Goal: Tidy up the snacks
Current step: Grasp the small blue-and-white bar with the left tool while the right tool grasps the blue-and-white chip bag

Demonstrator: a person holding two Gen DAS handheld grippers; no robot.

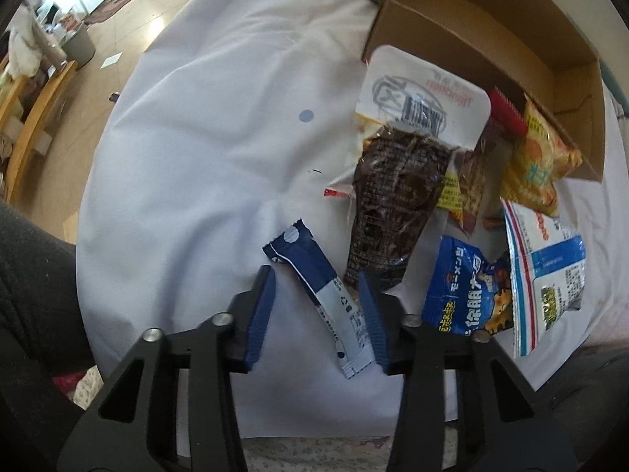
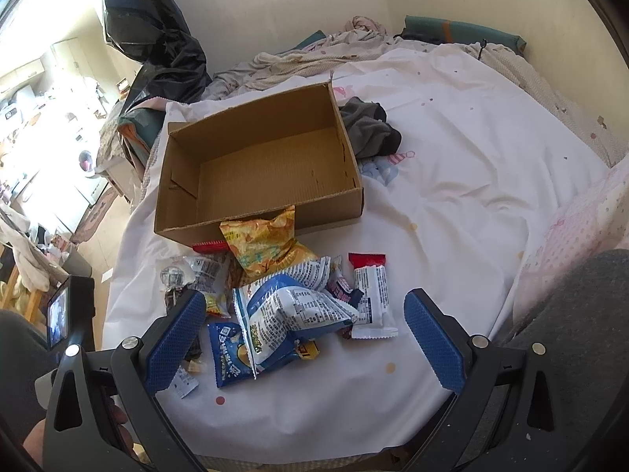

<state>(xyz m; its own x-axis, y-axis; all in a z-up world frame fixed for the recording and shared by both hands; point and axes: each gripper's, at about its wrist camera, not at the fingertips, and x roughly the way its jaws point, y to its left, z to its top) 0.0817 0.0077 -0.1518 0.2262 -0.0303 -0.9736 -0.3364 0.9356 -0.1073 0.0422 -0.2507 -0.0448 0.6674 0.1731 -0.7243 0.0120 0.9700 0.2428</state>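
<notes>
- You've got one cardboard box (image 2: 259, 173), nothing inside it.
- One yellow chip bag (image 2: 267, 247).
- Two blue snack packs (image 2: 230, 358) (image 2: 291, 306).
- One red-and-white bar (image 2: 371, 295).
- One navy-and-white stick pack (image 1: 326, 299).
- One dark brown pouch (image 1: 393, 204).

Cardboard box (image 2: 259, 173) open-topped, snack pile (image 2: 283, 299) crowding its near wall

Both wrist views look down closely (sharing snack pile (image 1: 452, 196), box (image 2: 255, 165))

white sheet (image 2: 452, 181) — spread flat | grey cloth (image 2: 367, 129) — bunched | black bag (image 2: 157, 39) | bin (image 1: 78, 44)
</notes>
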